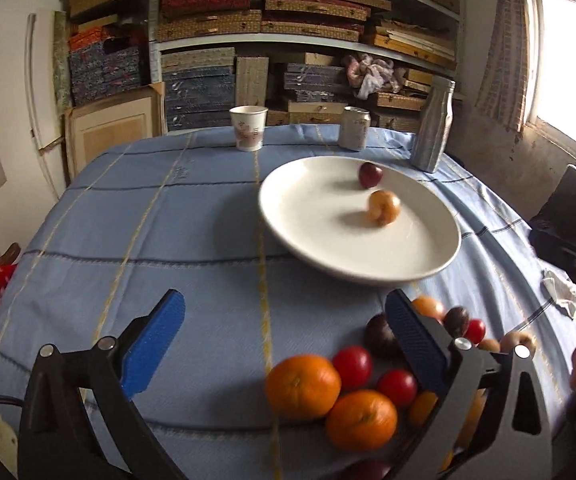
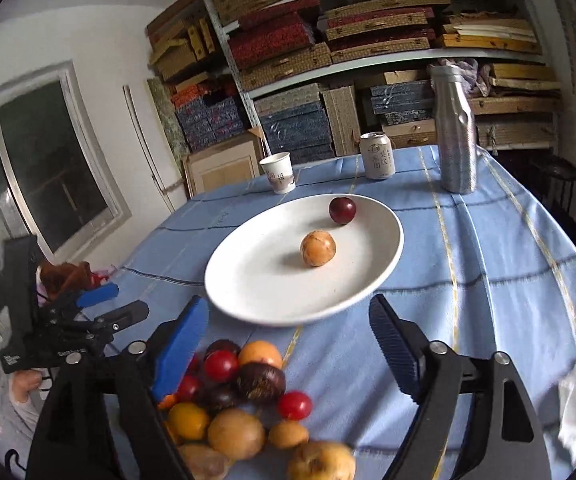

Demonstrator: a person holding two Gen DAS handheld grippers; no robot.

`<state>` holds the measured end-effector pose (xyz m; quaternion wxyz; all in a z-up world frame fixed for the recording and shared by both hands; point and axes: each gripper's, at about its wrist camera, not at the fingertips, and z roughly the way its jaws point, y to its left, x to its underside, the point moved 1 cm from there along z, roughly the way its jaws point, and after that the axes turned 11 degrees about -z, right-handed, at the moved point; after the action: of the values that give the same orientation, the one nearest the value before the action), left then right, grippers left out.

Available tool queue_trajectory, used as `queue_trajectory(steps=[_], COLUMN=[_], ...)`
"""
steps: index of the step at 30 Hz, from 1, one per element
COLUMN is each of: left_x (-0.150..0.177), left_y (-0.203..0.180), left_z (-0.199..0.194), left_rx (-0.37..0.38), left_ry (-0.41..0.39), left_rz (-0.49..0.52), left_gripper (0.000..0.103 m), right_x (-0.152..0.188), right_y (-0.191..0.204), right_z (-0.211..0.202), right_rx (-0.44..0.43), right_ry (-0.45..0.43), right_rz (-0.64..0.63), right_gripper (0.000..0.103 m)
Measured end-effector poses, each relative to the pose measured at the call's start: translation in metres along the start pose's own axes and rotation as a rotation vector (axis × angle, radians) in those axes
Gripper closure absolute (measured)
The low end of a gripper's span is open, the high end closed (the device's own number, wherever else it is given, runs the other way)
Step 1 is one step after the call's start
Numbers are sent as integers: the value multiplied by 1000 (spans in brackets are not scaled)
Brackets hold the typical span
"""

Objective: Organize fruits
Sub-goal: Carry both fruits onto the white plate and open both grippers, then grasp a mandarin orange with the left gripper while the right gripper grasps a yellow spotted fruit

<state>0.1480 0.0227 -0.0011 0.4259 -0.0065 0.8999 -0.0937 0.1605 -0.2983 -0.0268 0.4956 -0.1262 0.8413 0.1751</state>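
Observation:
A white plate (image 1: 307, 216) (image 2: 248, 280) sits mid-table and holds a dark red fruit (image 1: 370, 175) (image 2: 342, 210) and a yellow-brown fruit (image 1: 384, 208) (image 2: 317, 254). A pile of fruit lies at the near edge: oranges (image 1: 303, 386), red tomatoes (image 1: 352, 366) (image 2: 220, 365), dark passion fruits (image 2: 261, 382) and yellow fruits (image 2: 236, 433). My left gripper (image 1: 286, 312) is open and empty, just left of the pile; it also shows in the right wrist view (image 2: 116, 302). My right gripper (image 2: 288, 320) is open and empty above the pile.
A paper cup (image 1: 248, 127) (image 2: 279, 172), a drink can (image 1: 353, 128) (image 2: 376, 155) and a metal bottle (image 1: 433, 124) (image 2: 455, 128) stand at the table's far side. Crumpled tissue (image 1: 561, 288) lies at the right. Shelves of boxes stand behind.

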Motion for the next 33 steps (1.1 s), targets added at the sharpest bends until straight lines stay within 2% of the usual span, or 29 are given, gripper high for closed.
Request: queue_trajectory(steps=[4, 8, 13, 19, 22, 25, 27, 28, 30, 31, 33], left_x=[20, 31, 35, 35, 34, 31, 28, 27, 24, 23, 23], left_y=[20, 20, 16, 27, 30, 31, 30, 30, 33, 38, 45], left_z=[-5, -2, 9, 26, 29, 26, 16, 10, 3, -1, -5], left_rx=[-6, -19, -13, 2, 5, -24, -108, -175, -264, -249, -150], left_ry=[38, 56, 103, 182, 194, 162, 84, 31, -29, -34, -6], left_rz=[-57, -43, -32, -98, -116, -101, -45, -12, 14, -8, -62], left_gripper=[5, 5, 5, 5, 5, 4, 4, 4, 5, 5, 5], right_x=[24, 44, 51, 56, 56, 56, 56, 56, 56, 56, 56], right_y=[-11, -15, -16, -10, -11, -12, -12, -12, -13, -13, -13], right_z=[-25, -40, -39, -37, -37, -35, -35, -35, -36, -37, -37], right_rx=[-8, 11, 15, 18, 23, 29, 34, 36, 36, 36, 35], right_ry=[-33, -33, -6, 17, 20, 26, 28, 28, 24, 23, 23], right_rz=[90, 127, 132, 112, 119, 125, 124, 124, 126, 127, 126], right_gripper=[13, 12, 12, 12, 11, 11, 11, 11, 11, 11, 11])
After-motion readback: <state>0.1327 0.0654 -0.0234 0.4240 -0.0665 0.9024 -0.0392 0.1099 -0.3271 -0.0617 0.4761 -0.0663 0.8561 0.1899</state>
